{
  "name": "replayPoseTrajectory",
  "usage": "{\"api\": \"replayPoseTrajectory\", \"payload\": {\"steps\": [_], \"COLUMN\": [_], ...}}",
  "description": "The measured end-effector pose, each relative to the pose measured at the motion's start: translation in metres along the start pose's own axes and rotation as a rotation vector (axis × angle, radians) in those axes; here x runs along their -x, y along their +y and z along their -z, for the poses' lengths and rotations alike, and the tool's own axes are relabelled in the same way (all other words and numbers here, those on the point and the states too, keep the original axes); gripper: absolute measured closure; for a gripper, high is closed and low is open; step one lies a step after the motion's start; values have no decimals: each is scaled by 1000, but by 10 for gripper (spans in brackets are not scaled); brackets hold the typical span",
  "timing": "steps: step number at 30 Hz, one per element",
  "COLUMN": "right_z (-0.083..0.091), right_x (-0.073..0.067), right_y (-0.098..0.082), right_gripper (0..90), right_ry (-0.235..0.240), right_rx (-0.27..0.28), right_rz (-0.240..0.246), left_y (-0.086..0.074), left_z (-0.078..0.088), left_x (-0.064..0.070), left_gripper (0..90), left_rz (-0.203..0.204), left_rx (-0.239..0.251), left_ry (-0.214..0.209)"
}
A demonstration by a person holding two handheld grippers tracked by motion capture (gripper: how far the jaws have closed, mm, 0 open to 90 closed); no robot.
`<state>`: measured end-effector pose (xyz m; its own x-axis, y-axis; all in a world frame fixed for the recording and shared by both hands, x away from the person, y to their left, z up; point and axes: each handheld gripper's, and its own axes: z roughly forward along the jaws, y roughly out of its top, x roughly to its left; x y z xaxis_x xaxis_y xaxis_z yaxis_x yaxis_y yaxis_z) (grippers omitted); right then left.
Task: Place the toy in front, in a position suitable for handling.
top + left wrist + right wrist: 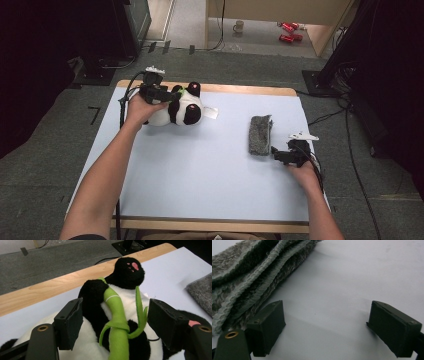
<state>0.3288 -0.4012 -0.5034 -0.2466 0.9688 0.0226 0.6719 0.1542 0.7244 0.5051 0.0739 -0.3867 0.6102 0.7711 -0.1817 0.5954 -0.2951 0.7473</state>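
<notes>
Your left gripper (pixel 172 94) straddles the panda (pixel 182 107) at the table's (pixel 200 165) far left, fingers apart, not clamped. Right gripper (pixel 276 152) rests open beside the cloth (pixel 260 134). Grasp pending.

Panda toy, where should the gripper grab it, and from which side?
Probably across its soft white belly, coming from above. The panda toy lies on its back on the table, so the round body faces up and should squash between the jaws. The left gripper already straddles it there, jaws wide on either side of the green bamboo on its chest.
</notes>
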Motion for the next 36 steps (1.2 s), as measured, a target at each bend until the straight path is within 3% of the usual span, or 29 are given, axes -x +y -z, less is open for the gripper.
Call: {"api": "replayPoseTrajectory", "payload": {"steps": [6, 7, 12, 18, 23, 28, 36], "right_z": [0, 0, 0, 0, 0, 0, 0], "right_x": [0, 0, 0, 0, 0, 0, 0], "right_y": [0, 0, 0, 0, 0, 0, 0], "right_gripper": [131, 131, 131, 131, 131, 131, 131], "right_ry": [1, 1, 1, -1, -1, -1, -1], "right_rx": [-1, -1, -1, -1, -1, -1, 0], "right_rz": [-2, -2, -1, -1, 0, 0, 0], "left_y": [-4, -5, -10, -14, -19, -23, -22], "left_z": [-21, -25, -26, -24, -22, -18, -13], "left_x": [8, 10, 10, 13, 13, 14, 17], "left_gripper": [280, 273, 284, 389, 476, 620, 673], "left_rz": [-22, -40, -55, -79, -63, -32, -19], "left_rx": [-47, -52, -29, -36, -10, 15, 15], "left_ry": [12, 24, 32, 33, 32, 28, 41]}}
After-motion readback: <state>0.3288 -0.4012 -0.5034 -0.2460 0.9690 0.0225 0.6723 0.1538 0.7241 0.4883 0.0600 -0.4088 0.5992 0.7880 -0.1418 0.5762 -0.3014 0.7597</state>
